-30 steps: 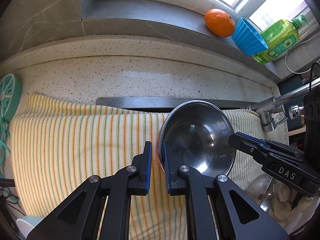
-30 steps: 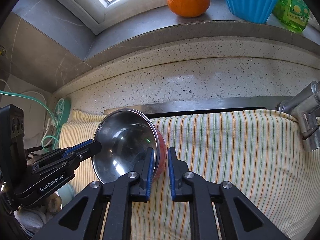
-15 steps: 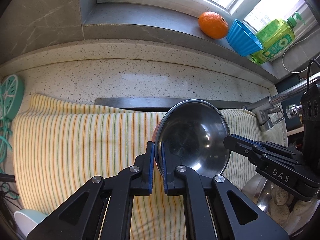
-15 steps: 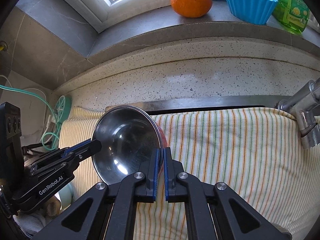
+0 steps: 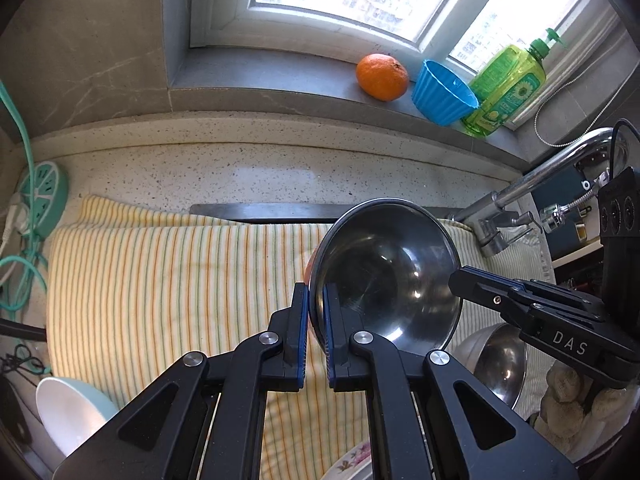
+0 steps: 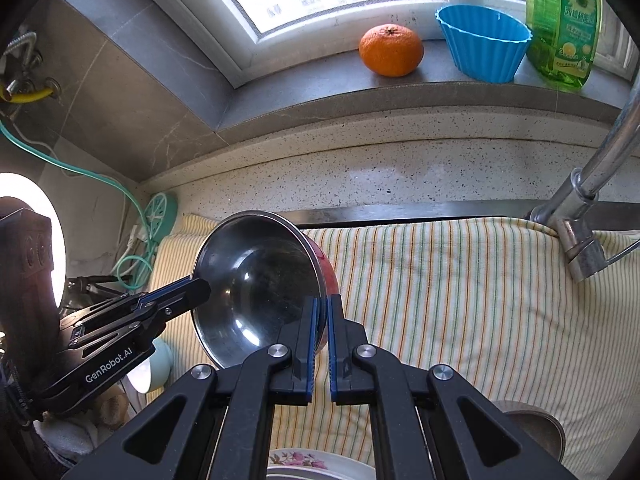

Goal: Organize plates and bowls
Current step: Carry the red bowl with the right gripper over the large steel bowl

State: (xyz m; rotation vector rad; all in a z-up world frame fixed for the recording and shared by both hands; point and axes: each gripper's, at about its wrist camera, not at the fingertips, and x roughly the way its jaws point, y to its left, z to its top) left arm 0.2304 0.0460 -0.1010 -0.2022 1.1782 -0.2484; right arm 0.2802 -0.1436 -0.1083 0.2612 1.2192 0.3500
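A steel bowl (image 5: 388, 276) with a red outer wall hangs tilted above the striped towel (image 5: 160, 280), held at two opposite sides of its rim. My left gripper (image 5: 315, 300) is shut on the bowl's left rim. My right gripper (image 6: 323, 308) is shut on the right rim of the same bowl (image 6: 260, 280). Each gripper shows from the side in the other's view, the right one's fingers (image 5: 480, 284) and the left one's fingers (image 6: 176, 296) both reaching the rim. A second steel bowl (image 5: 500, 360) lies lower right, and a floral plate (image 6: 304, 462) sits at the bottom edge.
A white and teal bowl (image 5: 68, 412) stands at the lower left. The faucet (image 5: 540, 176) arches over the towel's right end. On the windowsill sit an orange (image 5: 382, 76), a blue cup (image 5: 442, 96) and a green soap bottle (image 5: 508, 88). A teal socket and cable (image 5: 40, 188) lie at the left.
Both grippers' jaws closed onto the bowl's rim, then both rose with it. The bowl now hangs off the towel, and more of the window and the lower dishes has come into view.
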